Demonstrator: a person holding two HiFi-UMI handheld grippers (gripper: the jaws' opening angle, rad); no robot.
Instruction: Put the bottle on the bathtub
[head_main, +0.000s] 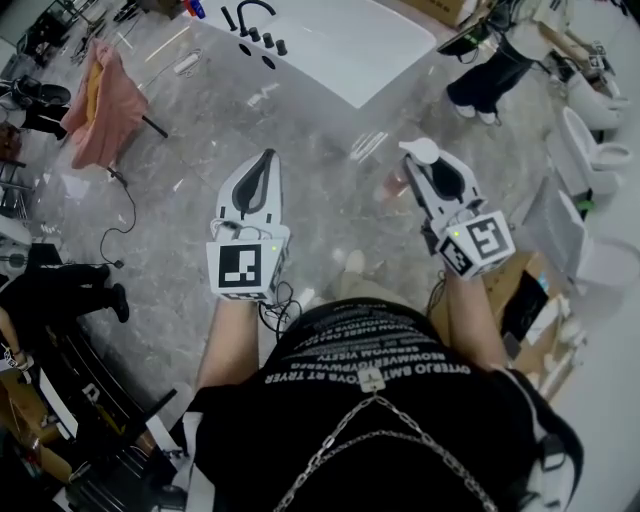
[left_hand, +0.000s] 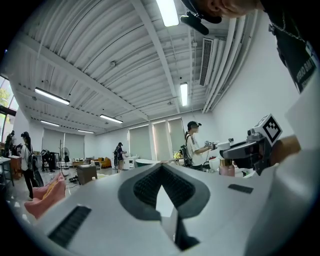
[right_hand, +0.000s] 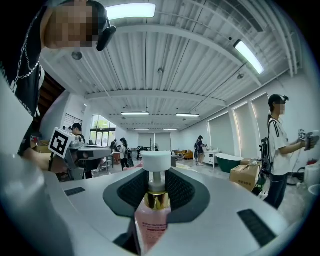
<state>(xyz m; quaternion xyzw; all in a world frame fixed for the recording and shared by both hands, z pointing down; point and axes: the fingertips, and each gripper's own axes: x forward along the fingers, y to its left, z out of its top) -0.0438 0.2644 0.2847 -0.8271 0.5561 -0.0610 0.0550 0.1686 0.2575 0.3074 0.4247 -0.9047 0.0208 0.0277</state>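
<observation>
R gripper (right_hand: 156, 202) carrying pink clear pump bottle w/ gold collar & white cap (right_hand: 151, 220); L gripper (left_hand: 163, 186) empty.
R jaws pinch the bottle body, cap sticking up btw the pads. L jaws pressed together, nothing btw them. Both grippers held over grey marble floor (head_main: 190, 140). White bathtub w/ black taps (head_main: 395, 55) well ahead; bottle not on it yet.

Two grippers (head_main: 267, 158) (head_main: 418, 160), one bottle (right_hand: 152, 220), one white bathtub (head_main: 345, 45).
</observation>
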